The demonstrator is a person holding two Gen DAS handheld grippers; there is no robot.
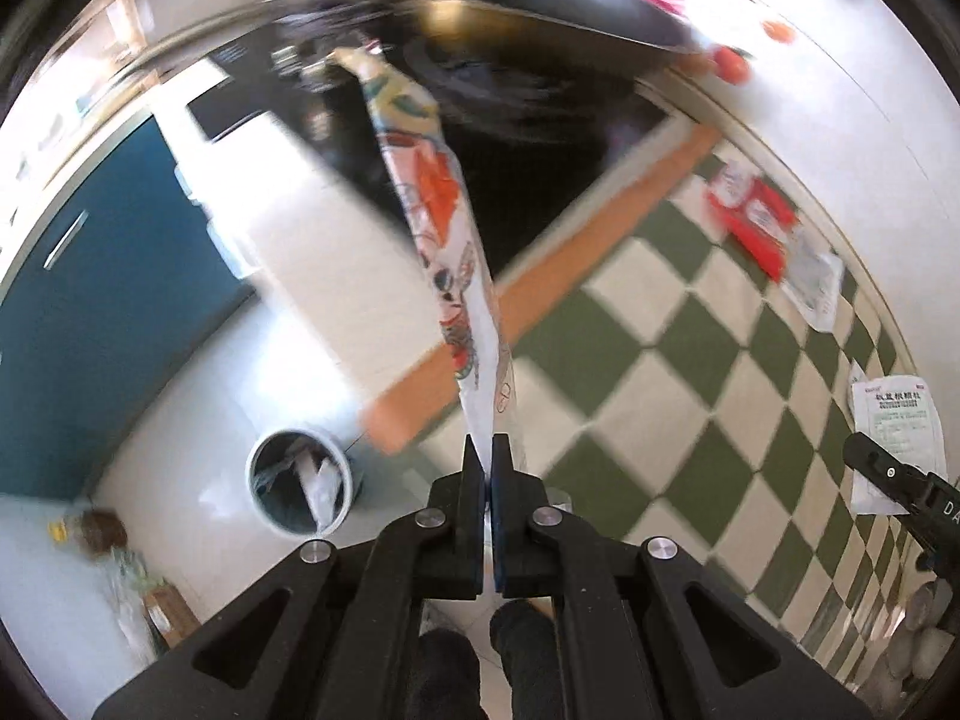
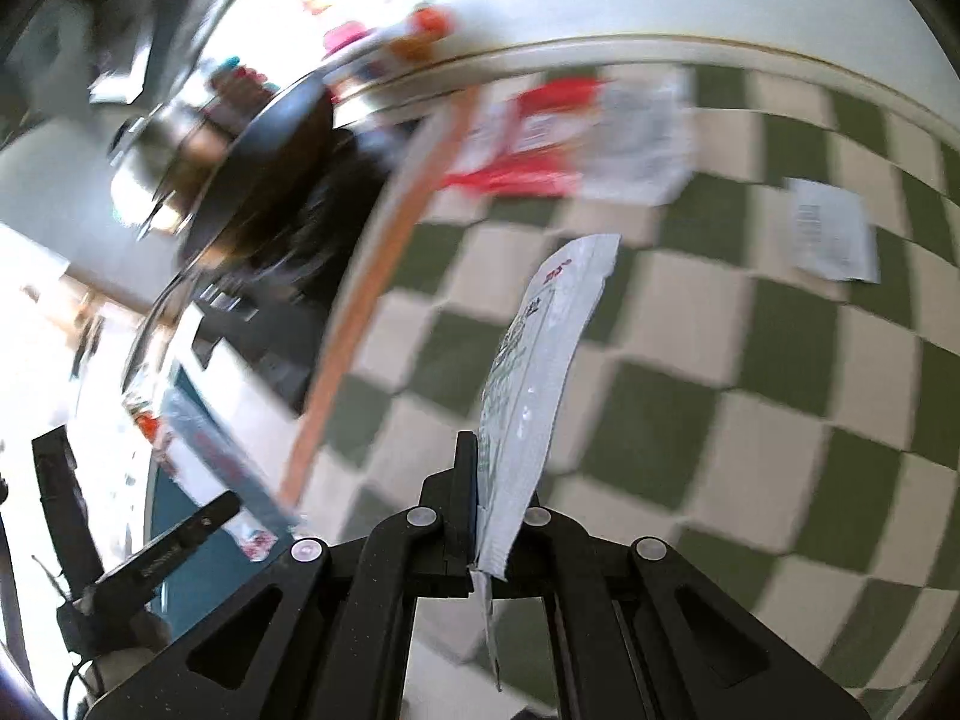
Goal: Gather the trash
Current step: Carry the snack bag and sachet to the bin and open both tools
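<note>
Black hand-held gripper [image 1: 487, 468] tilted steeply downward

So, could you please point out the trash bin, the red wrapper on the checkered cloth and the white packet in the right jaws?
Trash bin [image 1: 354, 468]: left wrist view, on its pale rim.
Red wrapper [image 1: 753, 216]: left wrist view, on its red middle.
White packet [image 2: 540, 354]: right wrist view, on its printed face.

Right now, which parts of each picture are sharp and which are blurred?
Left wrist view: the left tool and wrapper are fairly sharp; pan and checked cloth smear. Right wrist view: right tool and packet sharp, background streaked.
</note>
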